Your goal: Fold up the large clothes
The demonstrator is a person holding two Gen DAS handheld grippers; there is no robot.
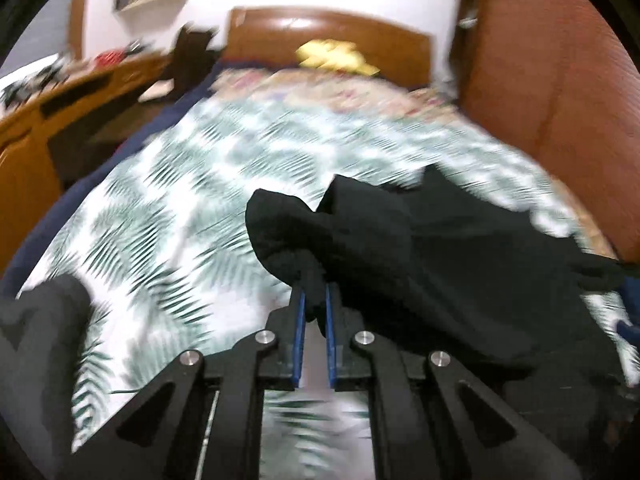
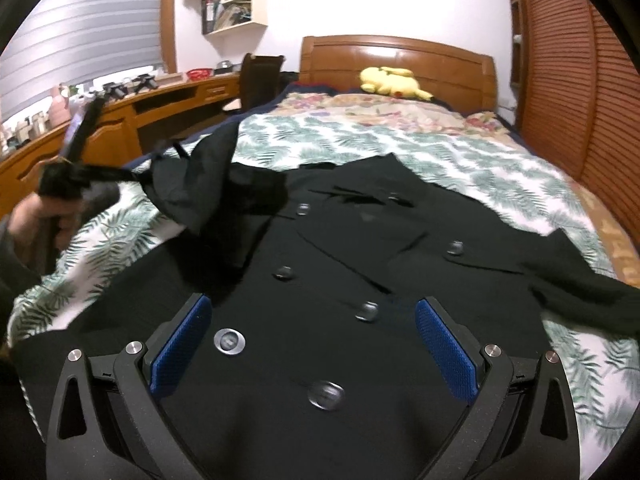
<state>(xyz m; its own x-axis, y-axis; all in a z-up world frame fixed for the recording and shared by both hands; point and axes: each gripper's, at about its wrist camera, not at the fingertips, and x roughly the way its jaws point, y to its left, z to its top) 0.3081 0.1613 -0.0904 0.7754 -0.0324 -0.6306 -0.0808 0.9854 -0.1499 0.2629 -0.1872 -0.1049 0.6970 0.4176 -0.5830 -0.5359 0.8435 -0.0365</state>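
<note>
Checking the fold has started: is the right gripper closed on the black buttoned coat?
No: the right gripper hangs with its blue pads wide apart above the black buttoned coat, gripping nothing.

Matt black cloth coat [image 2: 360, 264] with glossy buttons [image 2: 229, 342]; glossy wood headboard [image 2: 400, 60]; textured blue tool pads [image 2: 182, 344]
</note>
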